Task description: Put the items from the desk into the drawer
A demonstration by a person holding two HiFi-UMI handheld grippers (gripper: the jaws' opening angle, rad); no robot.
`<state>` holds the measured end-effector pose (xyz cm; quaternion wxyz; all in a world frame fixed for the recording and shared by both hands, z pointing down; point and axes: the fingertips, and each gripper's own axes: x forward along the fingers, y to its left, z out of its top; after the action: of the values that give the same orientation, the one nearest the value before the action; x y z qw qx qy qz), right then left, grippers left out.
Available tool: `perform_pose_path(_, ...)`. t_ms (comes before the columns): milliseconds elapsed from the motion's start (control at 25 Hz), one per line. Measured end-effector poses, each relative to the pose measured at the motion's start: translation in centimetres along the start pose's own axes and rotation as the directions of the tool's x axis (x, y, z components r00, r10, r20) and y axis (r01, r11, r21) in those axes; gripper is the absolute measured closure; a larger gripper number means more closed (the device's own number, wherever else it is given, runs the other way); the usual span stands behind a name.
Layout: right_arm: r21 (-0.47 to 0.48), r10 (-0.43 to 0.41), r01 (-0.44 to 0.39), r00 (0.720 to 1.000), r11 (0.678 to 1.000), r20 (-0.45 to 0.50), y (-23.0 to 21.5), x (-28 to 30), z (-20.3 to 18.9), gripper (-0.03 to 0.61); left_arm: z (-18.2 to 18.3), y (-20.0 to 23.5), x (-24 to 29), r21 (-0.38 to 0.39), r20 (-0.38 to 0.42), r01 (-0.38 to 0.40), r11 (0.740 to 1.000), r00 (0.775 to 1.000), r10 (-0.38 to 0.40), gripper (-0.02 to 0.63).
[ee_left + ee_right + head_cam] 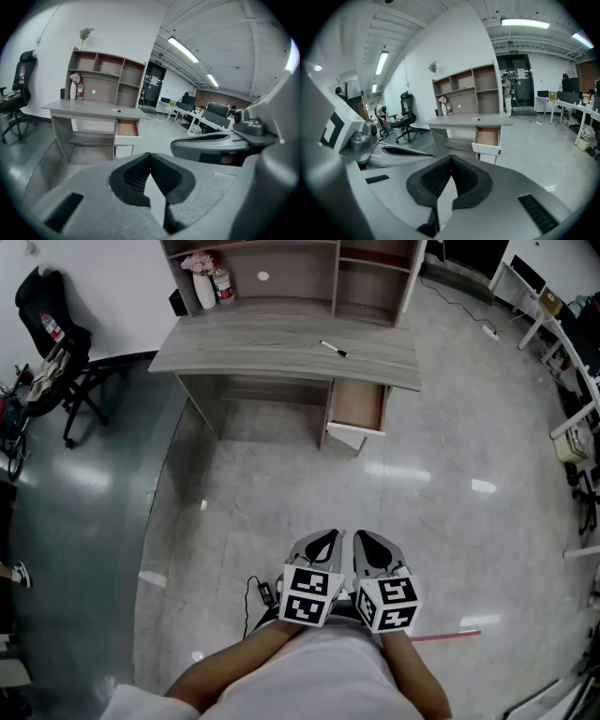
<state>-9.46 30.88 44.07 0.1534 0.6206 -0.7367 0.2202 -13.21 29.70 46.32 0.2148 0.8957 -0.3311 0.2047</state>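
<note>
Left hand-held gripper [328,536] and right one [363,536], both closed, face desk [272,348], pen [334,349], drawer [356,431].

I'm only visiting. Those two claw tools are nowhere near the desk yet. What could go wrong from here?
The pen is thin and lies flat on the desk, so the jaws could nudge it away or let it slip. The vase and bottle stand close together at the desk's back corner, so reaching for one might tip the other. A black cable lies on the floor on the way to the desk, which is a possible trip.
</note>
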Motion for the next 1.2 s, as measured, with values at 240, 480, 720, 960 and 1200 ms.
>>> perform_pose_path(240, 0.001, 0.007, -0.007, 1.0, 1.0, 0.003, 0.3, 0.4, 0.2, 0.577, 0.1, 0.3, 0.2, -0.007, -0.003, 0.01, 1.0, 1.0, -0.01, 0.611)
perform_pose_path(480, 0.008, 0.004, -0.004, 1.0, 1.0, 0.01, -0.3, 1.3, 0.8, 0.577, 0.6, 0.9, 1.1, -0.017, -0.002, 0.012, 1.0, 1.0, -0.012, 0.611)
perform_pose_path(720, 0.002, 0.02, -0.02, 1.0, 1.0, 0.009, -1.8, 2.9, 1.4, 0.577, 1.6, 1.6, 3.2, -0.033, 0.002, -0.004, 0.999, 1.0, 0.004, 0.609)
perform_pose_path(960, -0.005, 0.062, -0.062, 0.998, 0.998, 0.009, -5.1, 5.5, 3.1, 0.577, 4.0, 2.6, 6.9, -0.046, 0.006, -0.054, 0.997, 0.998, 0.055, 0.611)
perform_pose_path(1200, -0.016, 0.125, -0.125, 0.992, 0.992, -0.003, -9.7, 9.0, 5.9, 0.577, 7.2, 3.1, 11.9, -0.054, -0.005, -0.114, 0.992, 0.994, 0.113, 0.611)
